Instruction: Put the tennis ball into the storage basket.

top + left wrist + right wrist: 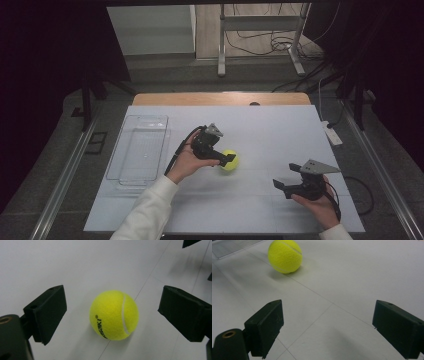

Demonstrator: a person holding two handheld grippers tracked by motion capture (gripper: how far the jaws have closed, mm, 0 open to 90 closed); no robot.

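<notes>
Right of the clear tray, near mid-table, sits the tennis ball on the white table surface. It is well apart from the tray and resting free on the sheet.

Left gripper is at the ball. Its own view shows both jaws spread wide with the ball centred between them, clear gap on each side, no contact yet. Right gripper sits farther from the tray than the ball, well apart from it, jaws also spread and holding nothing. From its view the ball is up ahead, with the tray corner just beyond it.

Handling, my read:
- Light, so no load concern for 1 gripper.
- Felt cover should be grippy against the pads; slip risk looks low.
- Springy shell: it will give a little under squeeze and recover. Not fragile.
- Round and free to roll. An off-centre nudge from 1 jaw before the other lands will likely push it away.

Where to grip: across the widest part, jaws on opposite sides at mid-height, so the force runs through the centre. Too high and it probably squirts down and out. Close both sides evenly, moderate squeeze. Seam and printed logo position should not matter.
</notes>
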